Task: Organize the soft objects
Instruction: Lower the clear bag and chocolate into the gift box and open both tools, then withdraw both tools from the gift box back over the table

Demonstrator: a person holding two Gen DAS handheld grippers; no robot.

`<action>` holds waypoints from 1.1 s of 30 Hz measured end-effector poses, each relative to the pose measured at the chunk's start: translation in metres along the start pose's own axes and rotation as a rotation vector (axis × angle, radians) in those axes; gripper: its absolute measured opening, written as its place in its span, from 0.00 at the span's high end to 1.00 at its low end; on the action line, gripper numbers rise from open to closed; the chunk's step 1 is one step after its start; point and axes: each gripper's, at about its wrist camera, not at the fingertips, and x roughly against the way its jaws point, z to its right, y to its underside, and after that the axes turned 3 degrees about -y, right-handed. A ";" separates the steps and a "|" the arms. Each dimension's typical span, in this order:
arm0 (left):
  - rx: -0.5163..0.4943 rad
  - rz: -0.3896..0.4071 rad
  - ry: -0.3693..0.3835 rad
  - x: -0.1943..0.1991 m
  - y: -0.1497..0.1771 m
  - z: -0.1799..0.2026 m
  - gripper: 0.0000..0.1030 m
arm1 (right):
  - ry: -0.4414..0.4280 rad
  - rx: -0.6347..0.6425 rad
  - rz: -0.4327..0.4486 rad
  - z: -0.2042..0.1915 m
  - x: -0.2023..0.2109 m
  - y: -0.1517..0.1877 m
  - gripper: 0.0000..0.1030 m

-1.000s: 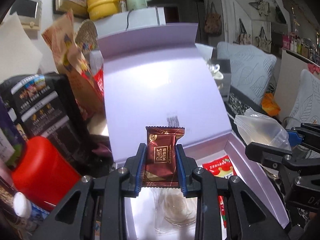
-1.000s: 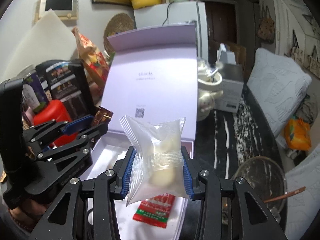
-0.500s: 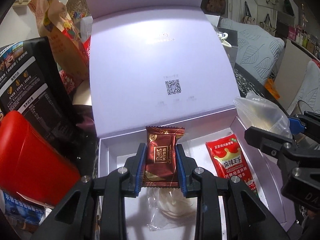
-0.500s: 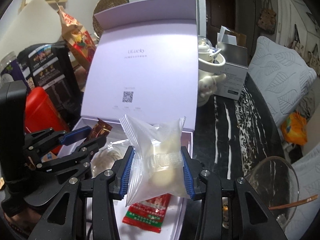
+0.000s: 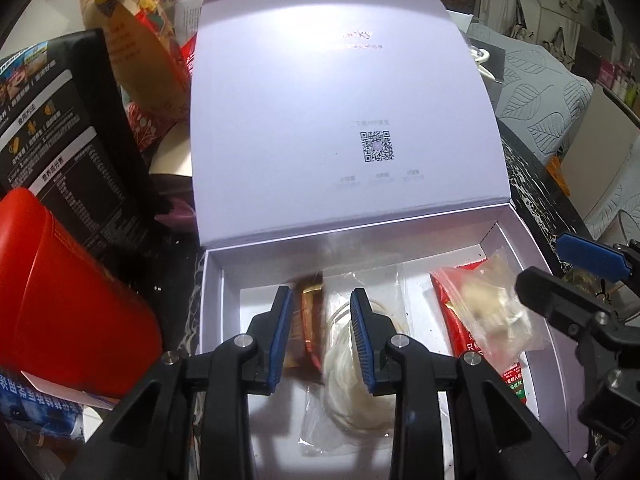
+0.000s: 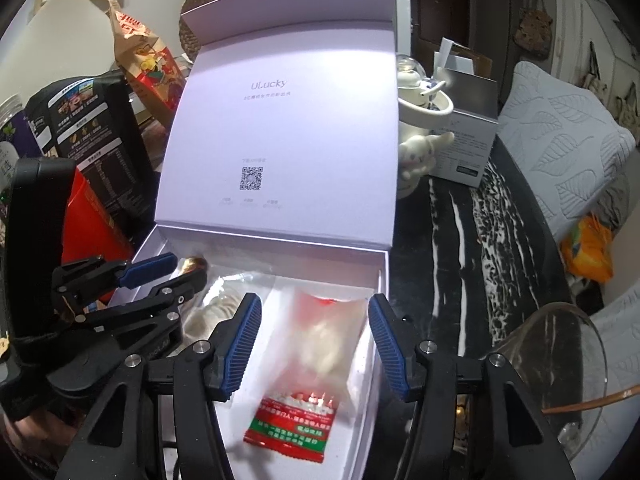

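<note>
Chocolate packet [image 5: 310, 320] lies in the box [image 5: 212, 300] between the wide left gripper [image 5: 320, 336]. Clear bag [image 6: 320, 340] lies under the wide right gripper [image 6: 314, 344], probably for storing.

box [image 5: 344, 120]: matt lilac card, smooth; printed code on the lid
chocolate wrapper [image 5: 310, 320]: glossy brown foil
clear bag [image 6: 324, 340]: thin see-through plastic, creased and shiny
red sachet [image 6: 292, 424]: glossy printed plastic
left gripper [image 5: 320, 328]: black matt plastic; ribbed blue pads; metal screws
table [image 6: 480, 240]: polished black stone with white veins
cushion [image 6: 560, 132]: grey quilted cloth
bowl [image 6: 560, 364]: clear glass
</note>
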 end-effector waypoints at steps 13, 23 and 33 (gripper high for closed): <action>0.003 0.052 -0.014 0.035 0.003 0.002 0.71 | 0.002 -0.013 0.043 0.001 0.033 -0.001 0.45; -0.003 0.153 0.017 0.087 -0.005 -0.001 0.71 | -0.009 -0.023 0.111 -0.003 0.075 -0.003 0.45; -0.003 0.245 0.064 0.148 0.002 -0.005 0.71 | 0.006 -0.009 0.200 -0.016 0.136 0.004 0.45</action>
